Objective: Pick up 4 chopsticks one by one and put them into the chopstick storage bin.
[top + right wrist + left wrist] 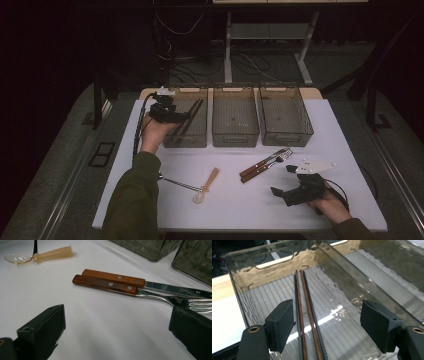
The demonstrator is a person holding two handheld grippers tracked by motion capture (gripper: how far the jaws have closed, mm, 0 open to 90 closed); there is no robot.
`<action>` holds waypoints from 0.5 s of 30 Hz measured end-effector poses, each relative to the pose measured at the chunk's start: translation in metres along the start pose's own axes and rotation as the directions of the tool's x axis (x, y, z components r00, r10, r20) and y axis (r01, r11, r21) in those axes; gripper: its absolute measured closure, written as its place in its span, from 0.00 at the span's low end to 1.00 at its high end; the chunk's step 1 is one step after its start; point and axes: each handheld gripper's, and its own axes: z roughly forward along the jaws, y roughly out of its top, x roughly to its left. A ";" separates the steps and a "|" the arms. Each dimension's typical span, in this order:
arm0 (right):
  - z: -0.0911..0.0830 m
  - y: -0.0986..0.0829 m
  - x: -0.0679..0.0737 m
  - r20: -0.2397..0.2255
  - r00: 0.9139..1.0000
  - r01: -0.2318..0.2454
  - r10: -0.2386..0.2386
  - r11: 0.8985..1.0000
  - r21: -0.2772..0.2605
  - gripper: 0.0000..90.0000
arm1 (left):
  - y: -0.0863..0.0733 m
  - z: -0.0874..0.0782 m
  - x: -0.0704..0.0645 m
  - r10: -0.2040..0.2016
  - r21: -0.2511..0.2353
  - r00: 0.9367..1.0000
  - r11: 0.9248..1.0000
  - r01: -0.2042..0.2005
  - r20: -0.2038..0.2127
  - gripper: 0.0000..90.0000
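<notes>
My left gripper [167, 113] hangs open over the left translucent grey bin [184, 140]. In the left gripper view the gripper [329, 321] has its jaws wide apart above a pair of dark and brown chopsticks [308, 315], which lie on the bin's ribbed floor [352, 340]. The chopsticks [192, 115] lean along the bin in the high view. My right gripper [283, 181] rests open low over the white table at the front right. Just ahead of this gripper [117, 327] lie a wooden-handled knife [112, 277] and fork [105, 284], side by side, untouched.
Two more grey bins, the middle bin [235, 138] and the right bin [287, 138], stand in a row at the back. A spoon with a beige handle [206, 185] and a thin dark-handled metal utensil [177, 183] lie at the table's front centre. The knife and fork [262, 165] lie mid right.
</notes>
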 end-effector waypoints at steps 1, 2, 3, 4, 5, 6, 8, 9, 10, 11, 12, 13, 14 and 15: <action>0.000 0.000 0.000 -0.001 1.000 -0.002 0.002 1.000 0.000 0.01 | -0.001 -0.004 -0.003 0.007 -0.015 1.000 1.000 -0.007 0.001 0.29; 0.000 0.000 0.000 0.001 1.000 -0.002 0.002 1.000 0.001 0.01 | -0.002 -0.006 -0.005 0.004 -0.020 1.000 1.000 -0.004 0.002 0.29; 0.000 0.001 0.000 0.001 1.000 -0.001 0.001 1.000 0.000 0.01 | -0.004 -0.009 -0.007 0.008 -0.024 1.000 1.000 -0.008 0.003 0.29; 0.001 0.001 0.000 -0.001 1.000 0.000 0.000 1.000 0.001 0.01 | -0.006 -0.012 -0.010 0.010 -0.023 1.000 1.000 -0.010 0.001 0.29; 0.001 0.000 0.001 0.000 1.000 0.002 -0.002 1.000 0.003 0.01 | -0.008 -0.015 -0.012 0.012 -0.026 1.000 1.000 -0.012 0.002 0.28; 0.001 0.000 0.001 -0.001 1.000 0.009 -0.009 1.000 0.011 0.01 | -0.011 -0.018 -0.014 0.014 -0.025 1.000 1.000 -0.014 0.003 0.28; 0.000 0.000 0.002 0.002 1.000 0.005 -0.005 1.000 0.008 0.01 | -0.018 -0.023 -0.017 0.012 -0.029 1.000 1.000 -0.012 0.009 0.27; 0.000 0.000 0.002 0.000 1.000 0.006 -0.006 1.000 0.005 0.01 | -0.022 -0.025 -0.018 0.011 -0.029 1.000 1.000 -0.011 0.015 0.26; -0.001 0.000 0.002 -0.001 1.000 0.006 -0.006 1.000 0.004 0.01 | -0.027 -0.028 -0.020 0.015 -0.031 1.000 0.999 -0.014 0.022 0.26; -0.001 0.000 0.002 -0.001 1.000 0.007 -0.007 1.000 0.005 0.01 | -0.030 -0.030 -0.021 0.026 -0.030 0.999 0.999 -0.025 0.028 0.25; -0.001 0.000 0.002 0.000 1.000 0.005 -0.005 1.000 0.005 0.01 | -0.034 -0.032 -0.022 0.031 -0.033 0.999 0.999 -0.030 0.035 0.25; -0.001 0.000 0.002 0.001 1.000 0.006 -0.006 1.000 0.003 0.01 | -0.039 -0.034 -0.024 0.035 -0.035 0.998 0.999 -0.033 0.044 0.24; -0.001 0.000 0.001 0.003 1.000 0.006 -0.006 1.000 0.004 0.01 | -0.042 -0.036 -0.025 0.043 -0.033 0.998 0.999 -0.041 0.049 0.22; 0.000 0.000 0.001 0.004 1.000 0.006 -0.006 1.000 0.005 0.01 | -0.047 -0.038 -0.027 0.047 -0.040 0.997 0.998 -0.045 0.061 0.22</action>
